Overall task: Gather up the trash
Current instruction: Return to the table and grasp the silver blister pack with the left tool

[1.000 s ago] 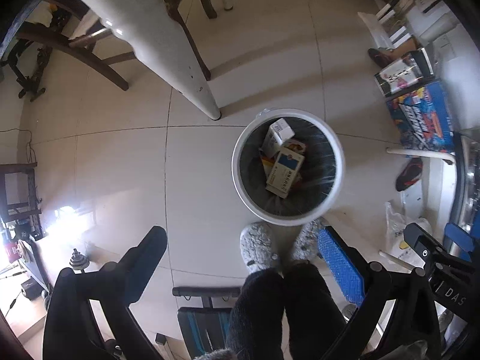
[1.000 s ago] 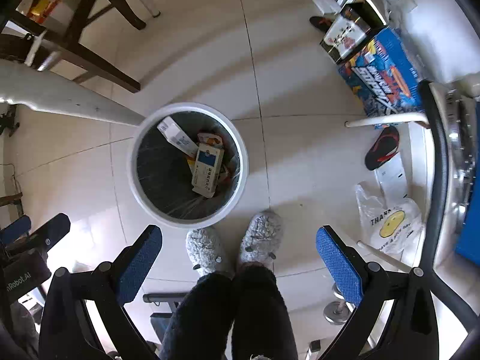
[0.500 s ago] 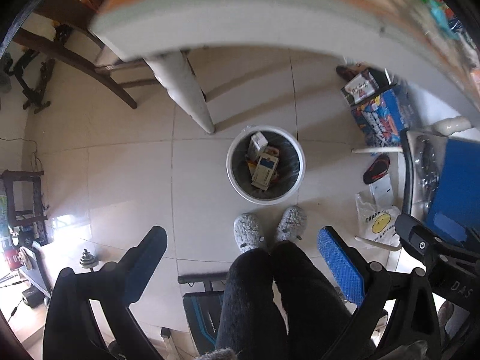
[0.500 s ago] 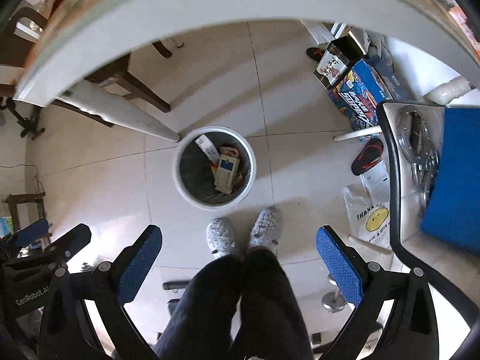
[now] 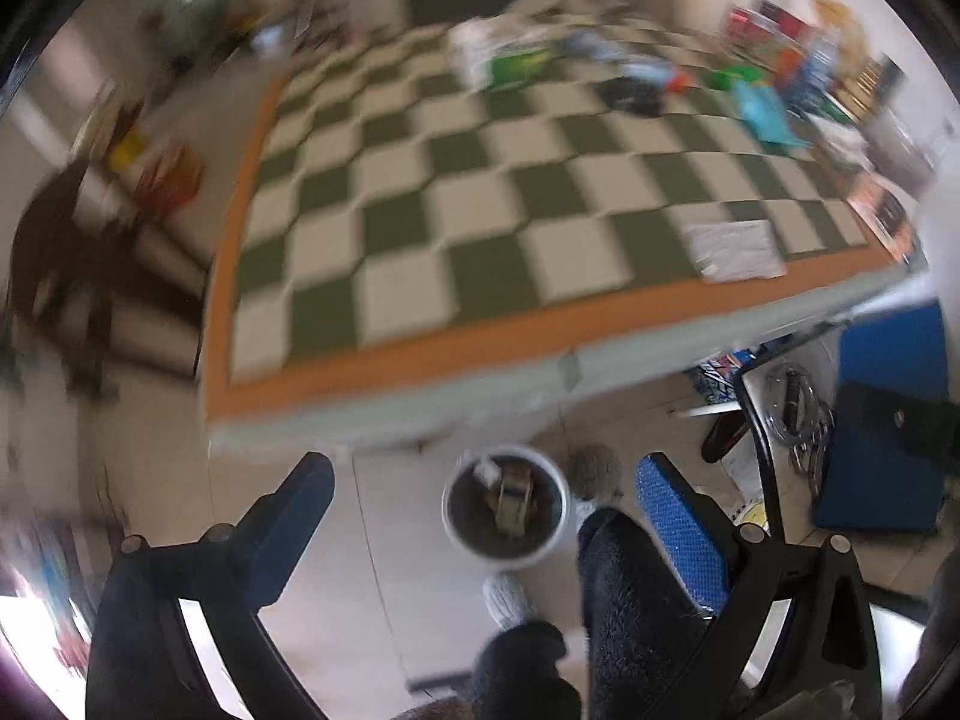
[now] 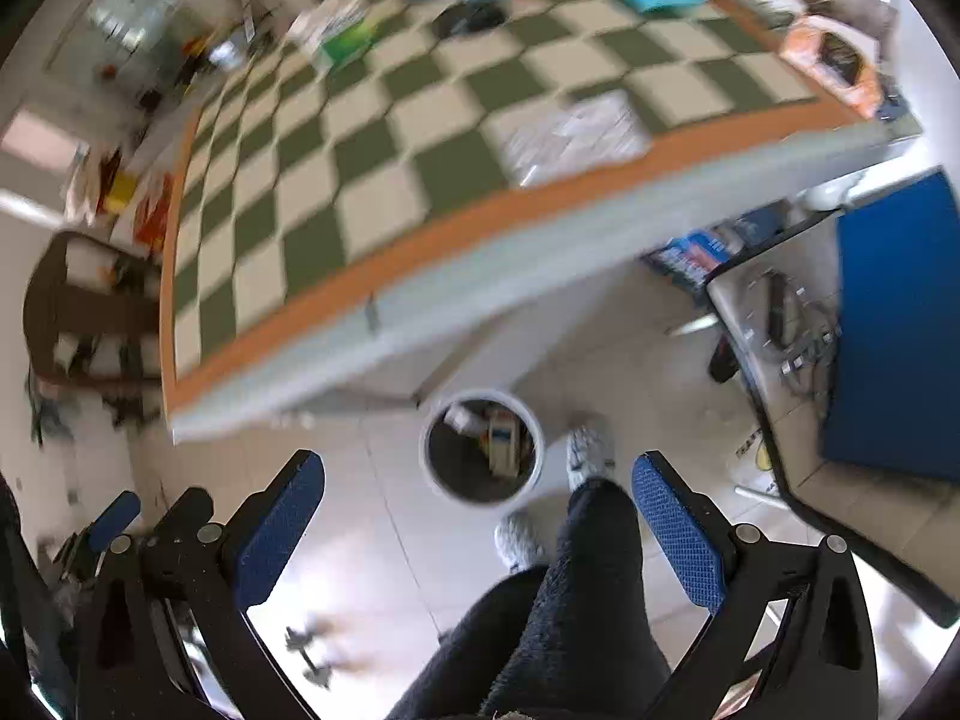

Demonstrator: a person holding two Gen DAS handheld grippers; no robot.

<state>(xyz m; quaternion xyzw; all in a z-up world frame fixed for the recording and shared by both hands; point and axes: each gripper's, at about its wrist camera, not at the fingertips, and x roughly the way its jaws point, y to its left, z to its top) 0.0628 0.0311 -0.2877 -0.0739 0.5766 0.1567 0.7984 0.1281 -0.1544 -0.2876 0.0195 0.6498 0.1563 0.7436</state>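
Note:
A white round trash bin (image 5: 505,513) stands on the tiled floor below the table edge, with cardboard boxes inside; it also shows in the right wrist view (image 6: 482,447). A white flat packet (image 5: 735,250) lies near the table's front edge on the green-and-white checkered cloth (image 5: 480,192); it also shows in the right wrist view (image 6: 573,135). My left gripper (image 5: 480,516) is open and empty, high above the floor. My right gripper (image 6: 477,510) is open and empty too. Both views are blurred.
The table (image 6: 480,252) has an orange border and clutter at its far side: a green-white box (image 5: 510,60), a teal packet (image 5: 762,108), a black item (image 6: 468,18). The person's legs and slippers (image 6: 585,456) are beside the bin. A blue-seated chair (image 6: 894,330) stands right.
Both grippers have risen from over the bin to above table height and tilted up. The tabletop has come into view and the bin has shrunk. Both stay open and empty.

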